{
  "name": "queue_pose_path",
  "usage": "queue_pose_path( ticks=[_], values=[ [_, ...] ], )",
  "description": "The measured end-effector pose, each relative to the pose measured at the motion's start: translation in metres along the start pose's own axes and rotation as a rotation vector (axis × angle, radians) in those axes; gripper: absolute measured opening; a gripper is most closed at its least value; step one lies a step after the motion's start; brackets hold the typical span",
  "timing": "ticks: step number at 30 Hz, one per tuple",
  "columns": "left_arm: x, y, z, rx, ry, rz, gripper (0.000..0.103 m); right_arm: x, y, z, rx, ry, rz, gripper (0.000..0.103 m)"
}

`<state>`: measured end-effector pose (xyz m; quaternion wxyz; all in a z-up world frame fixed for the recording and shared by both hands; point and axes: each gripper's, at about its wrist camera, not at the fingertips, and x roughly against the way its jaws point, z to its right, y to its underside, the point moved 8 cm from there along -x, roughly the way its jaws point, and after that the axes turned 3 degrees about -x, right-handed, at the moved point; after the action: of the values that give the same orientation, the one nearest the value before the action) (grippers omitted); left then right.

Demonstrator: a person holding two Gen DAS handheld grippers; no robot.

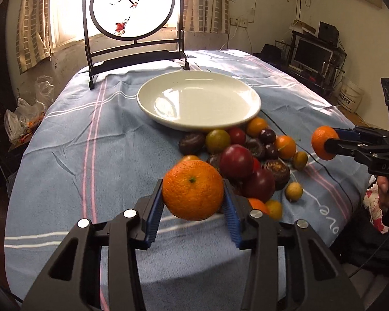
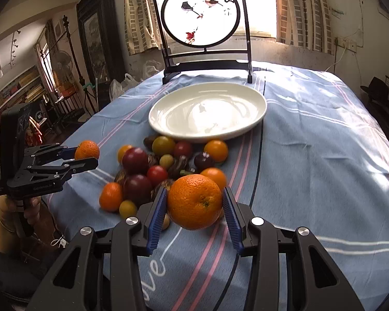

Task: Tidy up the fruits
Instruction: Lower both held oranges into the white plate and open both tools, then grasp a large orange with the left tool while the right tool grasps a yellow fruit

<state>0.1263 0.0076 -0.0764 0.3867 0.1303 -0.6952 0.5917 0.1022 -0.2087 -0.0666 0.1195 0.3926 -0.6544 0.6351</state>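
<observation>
Nearest, the left gripper (image 1: 193,197) and the right gripper (image 2: 194,202) each clamp an orange (image 1: 193,190) (image 2: 194,198) between blue pads, lifted clear of the cloth, apparently for carrying. Beyond lies the heap of mixed fruit (image 1: 243,155) on the striped tablecloth (image 1: 90,140). Farthest, touching the heap, the white plate (image 1: 168,88) sits empty, the likely destination.

Right gripper (image 2: 194,207) clamps an orange (image 2: 194,201) above the fruit pile (image 2: 158,168); white plate (image 2: 256,115) beyond, on the table (image 2: 311,155).
</observation>
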Motion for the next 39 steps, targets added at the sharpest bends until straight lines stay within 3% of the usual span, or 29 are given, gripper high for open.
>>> queue_pose_path(
  ticks=[4,13,15,16,19,23,29,32,35,36,39],
  values=[
    [-0.028,-0.044,-0.005,0.029,0.048,-0.014,0.042,-0.013,-0.046,0.012,-0.020,-0.011,0.026,0.043],
    [-0.135,-0.106,-0.003,0.053,0.028,-0.165,0.044,-0.120,-0.111,0.039,-0.075,0.015,-0.090,0.045],
    [-0.145,-0.112,-0.014,0.082,0.002,-0.182,0.052,-0.132,-0.120,0.045,-0.083,0.040,-0.090,0.054],
    [-0.143,-0.116,-0.020,0.107,-0.013,-0.170,0.061,-0.130,-0.124,0.048,-0.093,0.052,-0.069,0.059],
    [-0.115,-0.120,-0.028,0.144,-0.015,-0.085,0.082,-0.106,-0.127,0.044,-0.078,0.041,-0.005,0.060],
    [-0.067,-0.102,-0.016,0.080,-0.048,-0.026,0.084,-0.076,-0.105,0.041,-0.011,0.099,0.003,0.060],
    [-0.008,-0.029,0.032,-0.080,-0.012,-0.022,0.085,-0.035,-0.047,0.044,-0.010,0.109,-0.018,0.060],
    [0.006,0.010,0.047,-0.138,-0.008,-0.042,0.085,-0.015,-0.017,0.048,-0.037,0.110,-0.007,0.060],
    [0.007,0.034,0.051,-0.130,0.006,-0.052,0.084,-0.001,0.008,0.053,-0.076,0.098,-0.003,0.060],
    [0.005,0.038,0.051,-0.108,0.025,-0.054,0.083,0.002,0.014,0.055,-0.088,0.095,-0.006,0.060],
    [-0.009,0.044,0.048,-0.036,0.071,-0.080,0.063,0.007,0.028,0.055,-0.099,0.098,-0.015,0.060]
  ],
)
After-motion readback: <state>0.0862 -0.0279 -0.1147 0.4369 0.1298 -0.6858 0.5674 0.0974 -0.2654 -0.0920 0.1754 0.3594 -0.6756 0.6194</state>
